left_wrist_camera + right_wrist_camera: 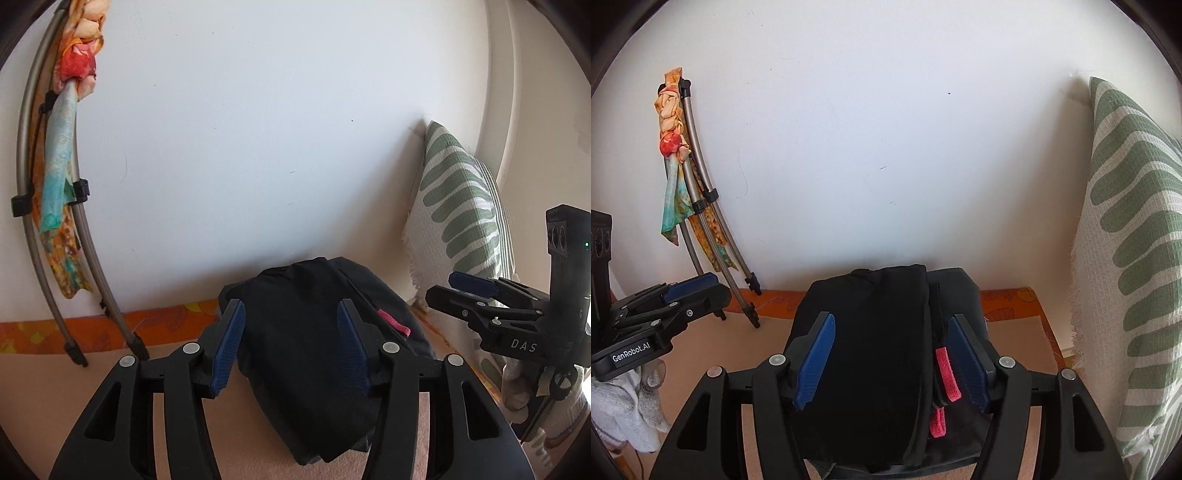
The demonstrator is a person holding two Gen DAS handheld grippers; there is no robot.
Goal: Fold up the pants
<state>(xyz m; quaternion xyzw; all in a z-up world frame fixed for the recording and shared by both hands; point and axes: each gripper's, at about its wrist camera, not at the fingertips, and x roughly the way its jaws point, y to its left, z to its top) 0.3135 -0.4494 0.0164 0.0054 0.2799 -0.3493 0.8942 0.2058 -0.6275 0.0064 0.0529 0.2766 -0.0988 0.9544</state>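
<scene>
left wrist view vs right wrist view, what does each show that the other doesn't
Only the left wrist view shows the "DAS" lettering on the right gripper.

Only the right wrist view shows the white "GenRobot.AI" label on the left gripper, and a second short pink strap.

Both show the folded black pants with a pink fabric tab, the green-and-white patterned pillow, and the grey metal poles with a colourful scarf.

Black pants [871,350], folded into compact bundle, pink tabs on right side, lying flat on tan surface nr wall.
</scene>
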